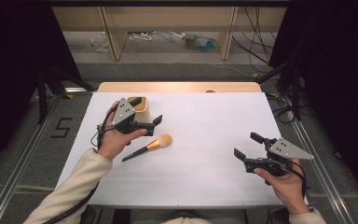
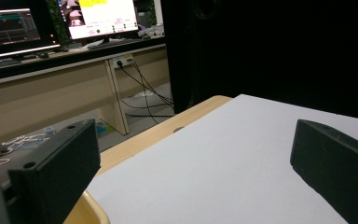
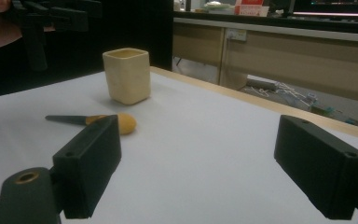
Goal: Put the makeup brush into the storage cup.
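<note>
- The makeup brush with a black handle and orange bristle head lay flat on the white table cover, just below and beside the left gripper, not touching it.
- The left gripper was held above the cream square cup, its jaws spread apart and empty.
- The right gripper was well apart from the brush, jaws also spread and holding nothing.
- In the right gripper view, the near jaw covered part of the brush.
- The left hand hid part of the cup in the high view.
</note>
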